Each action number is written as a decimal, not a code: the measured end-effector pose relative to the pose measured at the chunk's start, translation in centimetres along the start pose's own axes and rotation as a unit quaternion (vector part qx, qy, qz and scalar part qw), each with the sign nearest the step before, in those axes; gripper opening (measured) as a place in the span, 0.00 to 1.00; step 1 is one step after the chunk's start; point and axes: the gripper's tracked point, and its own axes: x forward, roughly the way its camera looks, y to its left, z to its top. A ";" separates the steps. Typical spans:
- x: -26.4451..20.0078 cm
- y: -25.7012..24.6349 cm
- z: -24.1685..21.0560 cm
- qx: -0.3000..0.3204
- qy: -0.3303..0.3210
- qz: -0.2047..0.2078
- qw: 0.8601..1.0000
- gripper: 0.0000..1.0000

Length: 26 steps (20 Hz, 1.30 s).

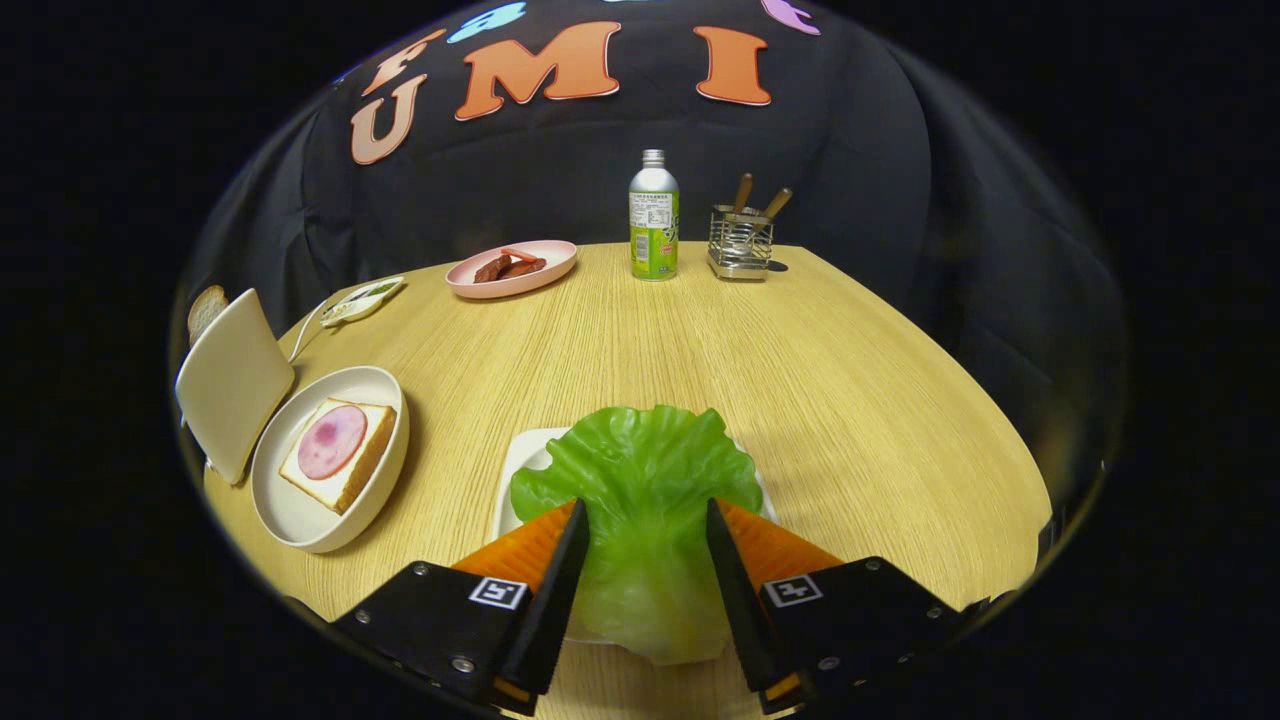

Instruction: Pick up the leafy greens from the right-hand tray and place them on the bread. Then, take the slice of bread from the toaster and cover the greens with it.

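Leafy greens, one crinkled green lettuce leaf (640, 500), lie between the gripper (645, 530) fingers over the white right-hand tray (520, 470)
Fingers flank the leaf's sides; whether they pinch it I cannot tell. Ham-topped bread slice (335, 452) waits in a round cream bowl (300, 520) nearby

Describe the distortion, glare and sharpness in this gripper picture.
Gripper view: strong fisheye bend curves the table edge; the lettuce between the fingers of the gripper is sharp with soft sheen; the bottle and holder beyond stay readable; the toaster looks stretched; lighting even, shadows faint.
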 end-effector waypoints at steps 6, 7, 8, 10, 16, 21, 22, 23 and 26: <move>0.2 0.6 0.2 -0.008 -0.008 0.001 1.000 0.24; 0.1 0.8 0.2 -0.010 -0.008 0.001 1.000 0.18; 0.2 0.8 0.2 -0.012 -0.008 -0.001 1.000 0.12; -0.2 0.9 0.8 -0.009 -0.013 -0.004 1.000 0.07; -2.1 2.6 3.7 -0.014 -0.047 0.009 0.999 0.05; -3.7 5.9 5.4 -0.033 -0.061 0.033 0.997 0.05; -4.0 6.7 5.8 -0.035 -0.062 0.040 0.997 0.05; -4.2 7.5 6.1 -0.037 -0.066 0.046 0.996 0.05; -4.9 10.3 7.2 -0.044 -0.071 0.068 0.994 0.05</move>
